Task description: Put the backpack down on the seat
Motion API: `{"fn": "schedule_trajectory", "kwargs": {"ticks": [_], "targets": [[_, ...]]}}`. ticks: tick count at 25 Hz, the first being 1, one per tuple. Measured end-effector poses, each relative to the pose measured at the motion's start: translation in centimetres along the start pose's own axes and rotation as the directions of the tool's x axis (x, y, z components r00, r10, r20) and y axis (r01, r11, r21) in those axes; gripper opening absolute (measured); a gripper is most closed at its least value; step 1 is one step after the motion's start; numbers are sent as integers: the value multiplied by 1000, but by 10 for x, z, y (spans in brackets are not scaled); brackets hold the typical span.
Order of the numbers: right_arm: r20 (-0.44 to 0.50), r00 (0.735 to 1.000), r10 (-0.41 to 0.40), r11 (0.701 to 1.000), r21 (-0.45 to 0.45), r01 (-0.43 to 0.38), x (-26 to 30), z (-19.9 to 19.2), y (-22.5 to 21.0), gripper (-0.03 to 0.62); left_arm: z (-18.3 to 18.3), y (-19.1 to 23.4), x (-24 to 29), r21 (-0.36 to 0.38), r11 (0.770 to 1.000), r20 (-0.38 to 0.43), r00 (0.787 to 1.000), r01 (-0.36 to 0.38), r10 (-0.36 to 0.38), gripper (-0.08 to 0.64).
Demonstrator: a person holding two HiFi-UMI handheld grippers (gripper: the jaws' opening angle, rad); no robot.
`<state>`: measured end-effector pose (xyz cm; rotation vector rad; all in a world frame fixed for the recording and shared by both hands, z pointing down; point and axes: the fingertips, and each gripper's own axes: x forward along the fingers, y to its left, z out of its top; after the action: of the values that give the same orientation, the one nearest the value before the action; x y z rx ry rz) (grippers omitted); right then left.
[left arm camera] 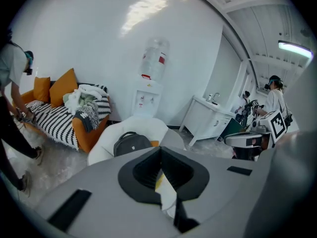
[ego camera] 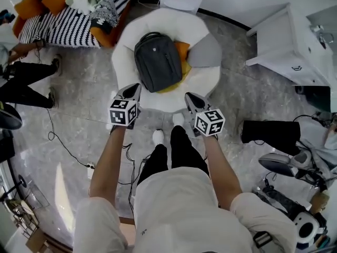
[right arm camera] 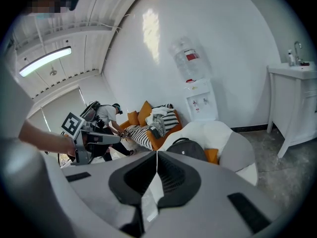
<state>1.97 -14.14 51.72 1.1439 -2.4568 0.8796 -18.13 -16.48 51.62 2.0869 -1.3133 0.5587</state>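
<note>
A dark grey backpack (ego camera: 157,61) lies flat on the round white seat (ego camera: 163,17), over an orange cushion (ego camera: 182,50). My left gripper (ego camera: 134,87) hovers at the seat's near edge, just left of the backpack's bottom, jaws shut and empty. To the right, my right gripper (ego camera: 188,96) is also shut with nothing in it. In the left gripper view the shut gripper (left arm camera: 159,152) points at the backpack (left arm camera: 131,144) on the seat (left arm camera: 143,125). From the right gripper view, the closed gripper (right arm camera: 157,155) faces the backpack (right arm camera: 187,148) and seat (right arm camera: 213,130).
A striped sofa (ego camera: 73,28) with orange pillows and clothes stands at the back left. A white cabinet (ego camera: 295,46) is at the right, a water dispenser (left arm camera: 148,83) behind the seat. Another person (ego camera: 21,80) stands at left. Cables (ego camera: 63,144) and equipment (ego camera: 284,162) lie on the floor.
</note>
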Motion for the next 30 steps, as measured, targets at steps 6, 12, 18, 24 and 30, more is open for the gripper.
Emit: {"fn": "schedule_trajectory", "kwargs": {"ticks": [6, 12, 18, 24, 30], "targets": [[17, 1000, 4, 999, -45, -3, -34, 3, 32, 25, 8, -10, -45, 1, 1000, 50, 998, 22, -22, 17], [59, 998, -4, 997, -75, 8, -67, 9, 56, 25, 5, -28, -88, 16, 999, 102, 994, 36, -37, 17], [82, 996, -21, 995, -96, 29, -96, 11, 73, 25, -3, -48, -131, 37, 998, 136, 989, 44, -49, 17], [108, 994, -18, 990, -140, 34, -129, 15, 92, 25, 2, -57, -174, 13, 999, 210, 977, 39, -41, 17], [164, 986, -33, 986, -156, 59, -161, 28, 113, 25, 6, -61, -221, 64, 998, 249, 968, 16, -31, 17]]}}
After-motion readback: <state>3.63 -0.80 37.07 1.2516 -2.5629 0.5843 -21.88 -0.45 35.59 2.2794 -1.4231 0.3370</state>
